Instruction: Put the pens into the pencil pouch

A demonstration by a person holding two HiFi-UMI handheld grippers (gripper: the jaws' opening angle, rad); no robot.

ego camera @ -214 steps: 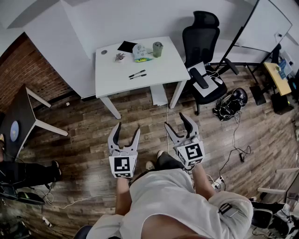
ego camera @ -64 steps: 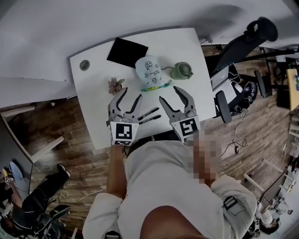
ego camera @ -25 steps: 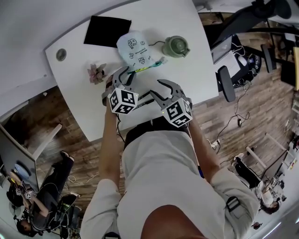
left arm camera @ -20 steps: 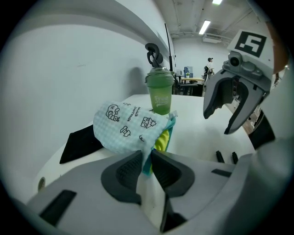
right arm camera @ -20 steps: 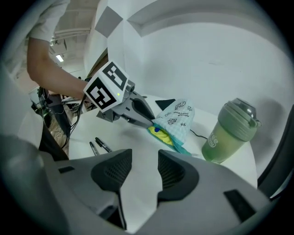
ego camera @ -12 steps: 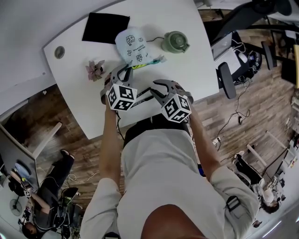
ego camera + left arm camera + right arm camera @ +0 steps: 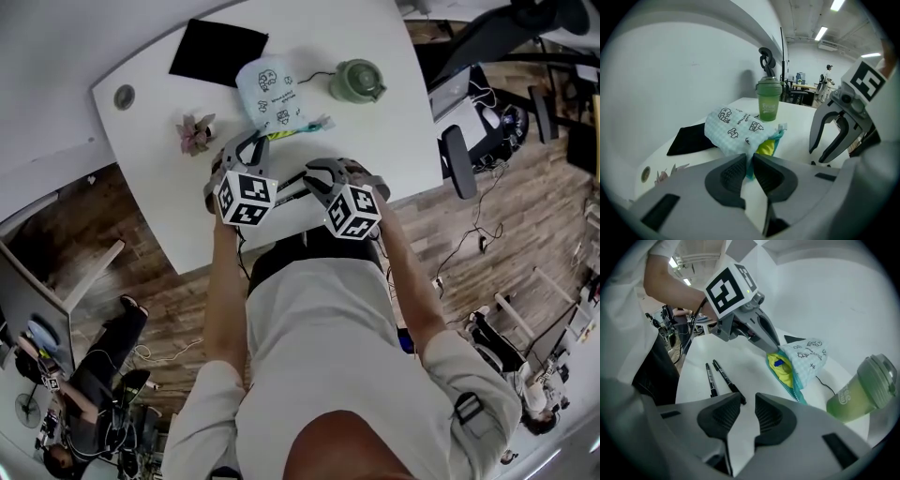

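Black pens [image 7: 728,380] just ahead of right gripper [image 7: 747,401]

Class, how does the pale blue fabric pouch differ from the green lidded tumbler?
The pale blue checked fabric pouch lies slumped; the green lidded plastic tumbler stands upright. The pouch gapes open, showing yellow lining; the tumbler's lid is on. The left hand-held gripper pinches the pouch's edge; no gripper touches the tumbler. Both rest on the white table.

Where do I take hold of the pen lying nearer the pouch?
Take the pen on its barrel's near half, from above, pinching across its width: it lies flat on the table, and the other pen crowds only its far end.
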